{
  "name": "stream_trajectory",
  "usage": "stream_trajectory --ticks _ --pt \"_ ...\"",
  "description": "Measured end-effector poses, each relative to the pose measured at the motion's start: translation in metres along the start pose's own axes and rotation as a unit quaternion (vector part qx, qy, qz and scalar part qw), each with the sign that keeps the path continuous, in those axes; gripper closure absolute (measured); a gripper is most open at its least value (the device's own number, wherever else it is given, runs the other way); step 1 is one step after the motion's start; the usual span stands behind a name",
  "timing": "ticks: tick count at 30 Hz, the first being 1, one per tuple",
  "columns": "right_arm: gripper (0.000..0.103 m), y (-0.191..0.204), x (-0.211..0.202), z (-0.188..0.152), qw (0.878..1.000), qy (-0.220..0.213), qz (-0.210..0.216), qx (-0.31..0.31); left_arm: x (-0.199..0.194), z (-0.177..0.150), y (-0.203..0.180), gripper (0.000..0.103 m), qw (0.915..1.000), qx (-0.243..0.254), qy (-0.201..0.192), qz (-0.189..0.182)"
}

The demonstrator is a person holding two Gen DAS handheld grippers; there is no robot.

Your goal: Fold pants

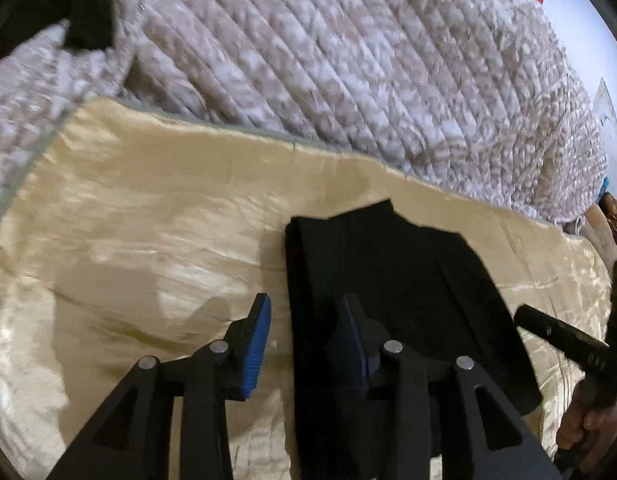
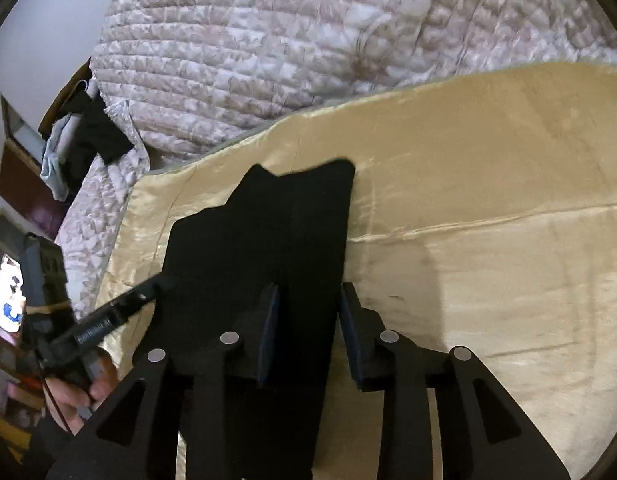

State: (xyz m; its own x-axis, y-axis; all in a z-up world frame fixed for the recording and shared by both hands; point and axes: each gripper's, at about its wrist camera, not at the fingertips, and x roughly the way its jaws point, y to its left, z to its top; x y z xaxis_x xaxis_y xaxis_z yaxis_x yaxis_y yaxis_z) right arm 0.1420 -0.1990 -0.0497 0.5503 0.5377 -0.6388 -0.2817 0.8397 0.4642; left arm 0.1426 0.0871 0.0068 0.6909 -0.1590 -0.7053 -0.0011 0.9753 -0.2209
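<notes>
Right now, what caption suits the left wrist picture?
Open left gripper above folded black pants on a gold satin sheet.

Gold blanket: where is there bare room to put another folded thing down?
The gold blanket is bare right of the black pants, up to the quilt. In the left wrist view it is bare left of the pants. Around the pants, both grippers crowd it.

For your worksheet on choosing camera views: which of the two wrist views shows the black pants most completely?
The right wrist view: the black pants lie centred with the whole far edge visible on the cream cloth. The left wrist view shows them off-centre, partly hidden behind a finger.
</notes>
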Motion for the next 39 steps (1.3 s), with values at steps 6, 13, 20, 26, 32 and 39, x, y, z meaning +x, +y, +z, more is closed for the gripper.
stream_trajectory --ticks 6,13,20,26,32,39 --pt "0.074 0.043 -0.036 -0.025 0.994 -0.039 -0.044 -0.092 -0.04 -0.035 -0.038 0.064 0.9981 0.053 -0.029 -0.017" --pt "0.078 0.057 -0.017 -0.068 0.984 0.001 -0.087 -0.158 -0.025 -0.07 -0.058 0.063 0.9931 0.116 -0.014 0.01" --pt "0.078 0.058 -0.036 -0.068 0.986 -0.029 -0.072 -0.151 -0.038 -0.07 -0.05 0.063 0.9956 0.089 -0.023 0.018" --pt "0.078 0.081 -0.037 -0.072 0.98 -0.046 -0.06 -0.184 -0.037 -0.073 -0.05 0.063 0.9954 0.09 -0.017 0.028" --pt "0.078 0.076 -0.02 -0.075 0.98 -0.009 -0.067 -0.187 -0.036 -0.072 -0.044 0.061 0.9965 0.08 -0.008 0.023" --pt "0.078 0.07 -0.023 -0.071 0.981 -0.015 -0.076 -0.177 -0.034 -0.069 -0.041 0.061 0.9965 0.077 -0.008 0.031"
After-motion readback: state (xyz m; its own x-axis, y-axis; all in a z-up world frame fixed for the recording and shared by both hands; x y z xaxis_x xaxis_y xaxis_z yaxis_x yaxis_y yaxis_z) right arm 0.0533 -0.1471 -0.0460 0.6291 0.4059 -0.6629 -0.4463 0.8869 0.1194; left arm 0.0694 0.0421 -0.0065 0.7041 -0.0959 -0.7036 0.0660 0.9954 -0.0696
